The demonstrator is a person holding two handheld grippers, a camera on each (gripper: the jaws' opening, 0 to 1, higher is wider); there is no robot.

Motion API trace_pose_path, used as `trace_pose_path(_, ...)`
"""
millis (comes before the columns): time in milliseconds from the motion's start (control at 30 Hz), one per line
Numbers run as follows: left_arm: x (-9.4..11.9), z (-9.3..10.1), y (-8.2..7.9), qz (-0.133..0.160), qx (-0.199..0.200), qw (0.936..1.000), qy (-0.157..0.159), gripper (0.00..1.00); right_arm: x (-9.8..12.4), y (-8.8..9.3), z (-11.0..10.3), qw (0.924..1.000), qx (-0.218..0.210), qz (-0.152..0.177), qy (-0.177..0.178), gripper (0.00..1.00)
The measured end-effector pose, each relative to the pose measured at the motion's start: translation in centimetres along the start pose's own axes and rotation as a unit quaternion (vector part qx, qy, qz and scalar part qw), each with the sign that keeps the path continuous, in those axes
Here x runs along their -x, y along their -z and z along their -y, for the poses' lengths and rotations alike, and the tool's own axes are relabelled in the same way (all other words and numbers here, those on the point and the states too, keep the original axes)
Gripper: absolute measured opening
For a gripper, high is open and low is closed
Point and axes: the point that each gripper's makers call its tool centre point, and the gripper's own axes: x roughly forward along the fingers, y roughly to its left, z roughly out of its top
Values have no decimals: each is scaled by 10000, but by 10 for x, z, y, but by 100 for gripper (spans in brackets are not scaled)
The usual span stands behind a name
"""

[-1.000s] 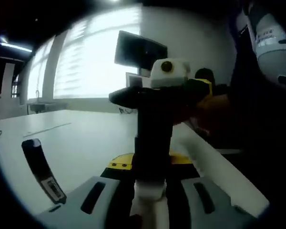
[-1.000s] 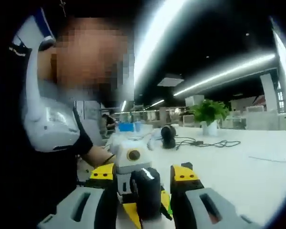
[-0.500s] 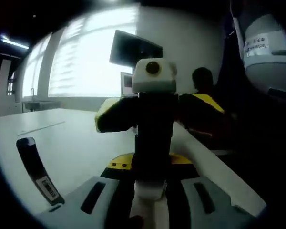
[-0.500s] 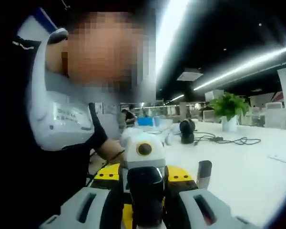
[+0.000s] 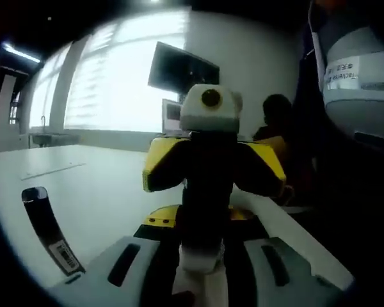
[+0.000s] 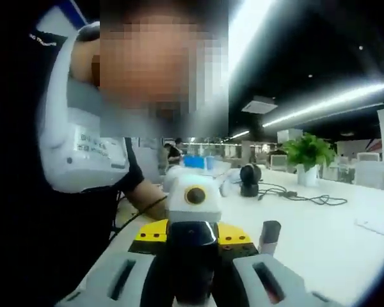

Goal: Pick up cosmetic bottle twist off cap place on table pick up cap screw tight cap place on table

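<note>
A wide white table [image 5: 109, 185] with a smooth matte top stretches under both grippers, and the person [image 6: 83, 160] holding them stands close, in a dark top with a pale grey padded vest bearing a small label. The two grippers meet end to end above the table, each pointing at the other. In the left gripper view, the left gripper [image 5: 201, 268] shows its grey jaws drawn in against the pale lower part of the cosmetic bottle [image 5: 201, 256], a slim upright cylinder; the bottle's contents cannot be seen. Above it the right gripper [image 5: 211, 166], black with yellow plates, faces the camera and sits over the bottle's dark upper part. In the right gripper view, the right gripper [image 6: 193, 281] has its grey jaws close on a glossy black rounded cap [image 6: 193, 240], with the left gripper [image 6: 192, 224] just behind it. A small dark cylinder [image 6: 269, 235] stands on the table just to the side. A flat black strap [image 5: 48, 233] with a barcode label curves up from the table. Farther off sit a potted plant [image 6: 306, 157] and a black round device [image 6: 248, 179] with a trailing cable [image 6: 294, 195].
</note>
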Motion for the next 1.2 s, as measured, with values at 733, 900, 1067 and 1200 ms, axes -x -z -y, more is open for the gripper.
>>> trace_pose_path(733,2,6,3,-44,-205,9998,-74,13,2,0,-3,9992,33,-90,376,17)
trace_pose_path(900,2,4,3,-86,-127,9997,-208,12,6,0,4,9978,-96,-104,641,17)
trace_pose_path(1067,2,1,3,-118,-204,9989,-414,12,8,0,9,9953,-23,-135,963,17)
trace_pose_path(1200,2,2,3,-124,-318,9985,-420,12,9,-1,7,9947,14,-113,1018,17)
